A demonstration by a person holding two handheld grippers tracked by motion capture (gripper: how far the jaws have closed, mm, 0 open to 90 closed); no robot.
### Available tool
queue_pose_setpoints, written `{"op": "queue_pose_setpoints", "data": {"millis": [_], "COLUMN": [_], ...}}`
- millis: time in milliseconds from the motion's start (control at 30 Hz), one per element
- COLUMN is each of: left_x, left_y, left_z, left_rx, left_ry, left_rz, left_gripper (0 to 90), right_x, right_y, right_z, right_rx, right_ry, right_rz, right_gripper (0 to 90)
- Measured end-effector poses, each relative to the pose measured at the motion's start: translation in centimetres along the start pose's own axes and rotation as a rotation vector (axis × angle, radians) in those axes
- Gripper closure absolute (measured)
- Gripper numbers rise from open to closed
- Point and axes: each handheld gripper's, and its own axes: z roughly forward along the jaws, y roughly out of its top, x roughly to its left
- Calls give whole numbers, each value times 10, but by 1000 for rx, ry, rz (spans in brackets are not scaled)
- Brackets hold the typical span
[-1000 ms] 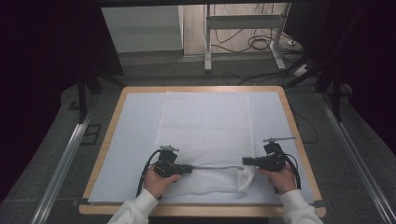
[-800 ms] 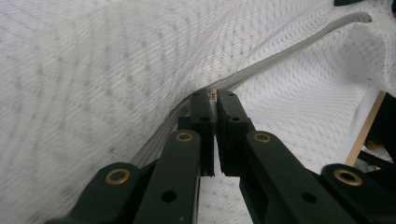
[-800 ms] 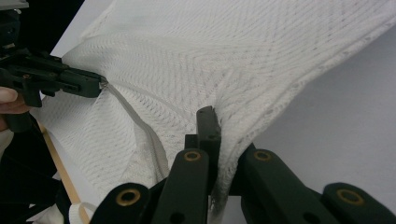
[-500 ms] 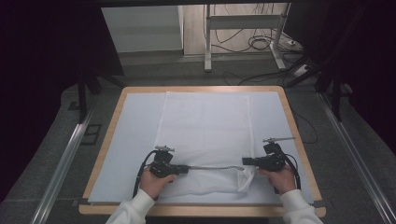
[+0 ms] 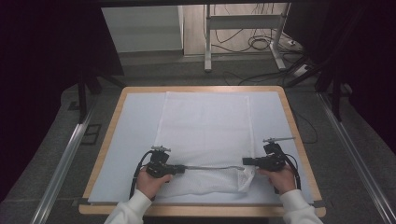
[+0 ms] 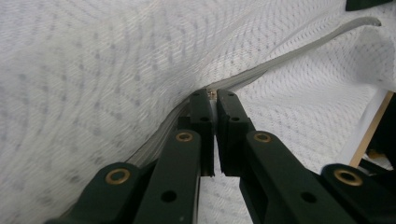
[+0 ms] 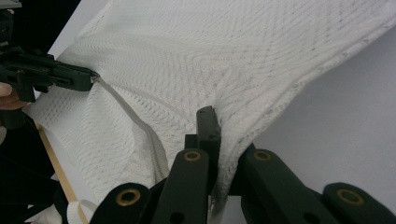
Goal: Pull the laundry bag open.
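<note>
On the near half of the worktop (image 5: 116, 140) we see a white mesh bag (image 5: 205, 126) spread flat, a long rectangle running from the far edge toward us, its fabric a fine open knit with a faint zigzag weave and small dots. The worktop itself is a pale, smooth sheet framed by a light wooden rim. Along the bag's near end runs a grey zipper (image 5: 210, 167), a thin flat tape stretched almost straight from left to right.

Our left hand-held gripper (image 5: 180, 170) lies at the near left and is pinched tight on the zipper's left end; in the left gripper view its black jaws (image 6: 212, 100) stand nearly together with a small metal piece and the tape caught at their tips, mesh bulging softly around them.

Our right hand-held gripper (image 5: 244, 162) sits at the near right, clamped on the bag's right corner; in the right gripper view the knitted fabric (image 7: 243, 70) is gathered into folds between the matte black jaws (image 7: 212, 116), and the zipper (image 7: 140, 126) curves away toward the other gripper (image 7: 88, 77).
</note>
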Motion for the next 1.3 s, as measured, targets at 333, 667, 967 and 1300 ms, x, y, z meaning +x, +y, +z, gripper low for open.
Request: {"op": "queue_pose_setpoints", "data": {"millis": [333,667,967,1300], "left_x": [7,11,24,34], "left_y": [-3,-5,-11,-21], "left_z": [-10,-15,-30,-45], "left_rx": [-19,-21,-31,-43], "left_ry": [8,16,31,58], "left_rz": [-14,-26,-45,-53], "left_gripper": [870,870,869,870], "right_x": [0,-1,-1,0], "right_y": [0,0,0,0], "right_z": [0,0,-1,0], "right_rx": [-3,-3,-4,0], "right_ry": [-5,-8,-9,-10], "right_rz": [-1,-3,-3,-2], "right_gripper": [885,885,886,885]}}
